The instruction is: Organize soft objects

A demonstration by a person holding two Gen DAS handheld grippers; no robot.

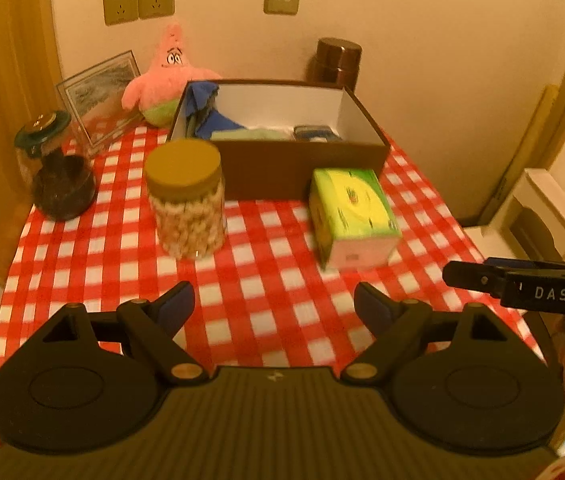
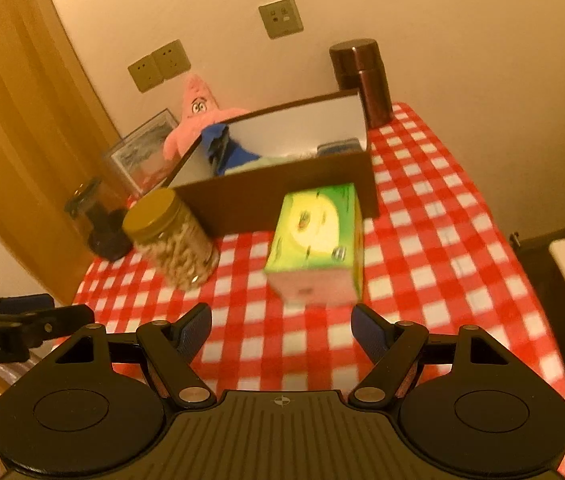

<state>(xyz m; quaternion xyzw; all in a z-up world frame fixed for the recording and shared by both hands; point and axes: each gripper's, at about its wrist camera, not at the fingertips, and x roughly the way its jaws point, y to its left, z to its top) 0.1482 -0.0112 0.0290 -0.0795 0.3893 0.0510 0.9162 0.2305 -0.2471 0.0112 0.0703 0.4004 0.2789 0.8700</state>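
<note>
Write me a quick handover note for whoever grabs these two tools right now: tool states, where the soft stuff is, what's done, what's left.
Left tool: open, empty, above the checked cloth.
Right tool: open, empty, just short of the green tissue pack.
Brown box: blue cloth and other soft items already inside.
Left to do, probably: tissue pack sits in front of the box; pink plush star sits behind its left corner.
Jars stay put.

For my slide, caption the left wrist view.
Open left tongs over checkered cloth, facing nut jar, tissue pack, brown box.
</note>
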